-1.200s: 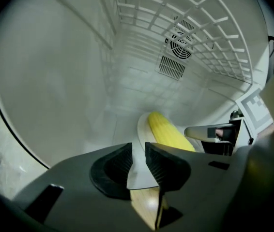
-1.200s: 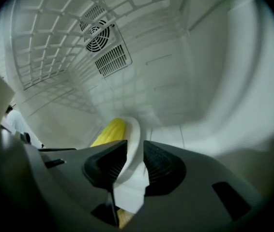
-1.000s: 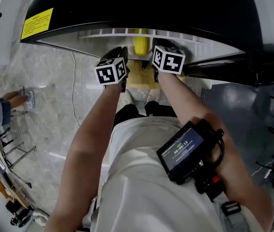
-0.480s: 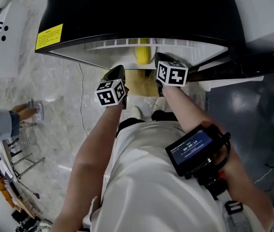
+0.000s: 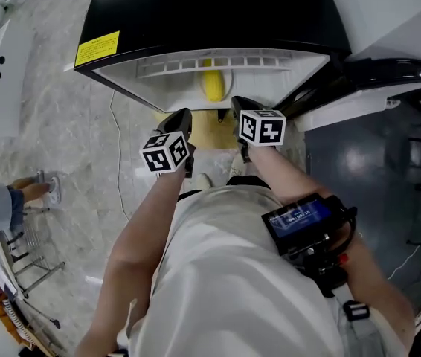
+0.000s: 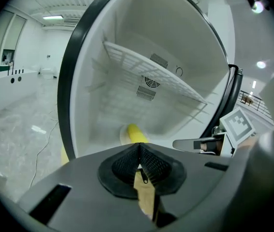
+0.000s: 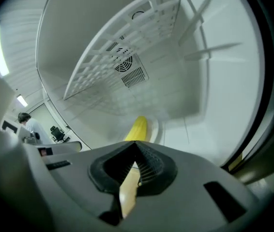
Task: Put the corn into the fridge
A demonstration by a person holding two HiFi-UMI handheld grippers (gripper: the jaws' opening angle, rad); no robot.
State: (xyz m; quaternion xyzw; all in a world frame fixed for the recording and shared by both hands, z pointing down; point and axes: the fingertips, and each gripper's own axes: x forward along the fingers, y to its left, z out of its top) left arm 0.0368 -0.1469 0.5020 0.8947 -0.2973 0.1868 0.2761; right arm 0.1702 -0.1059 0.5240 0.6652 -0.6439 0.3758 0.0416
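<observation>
Backed off corn: L tool, R tool shut, empty.

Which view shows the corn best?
The right gripper view: the corn is largest and sharp inside the fridge. The left gripper view shows just one end; the head view shows it small, from above.
</observation>
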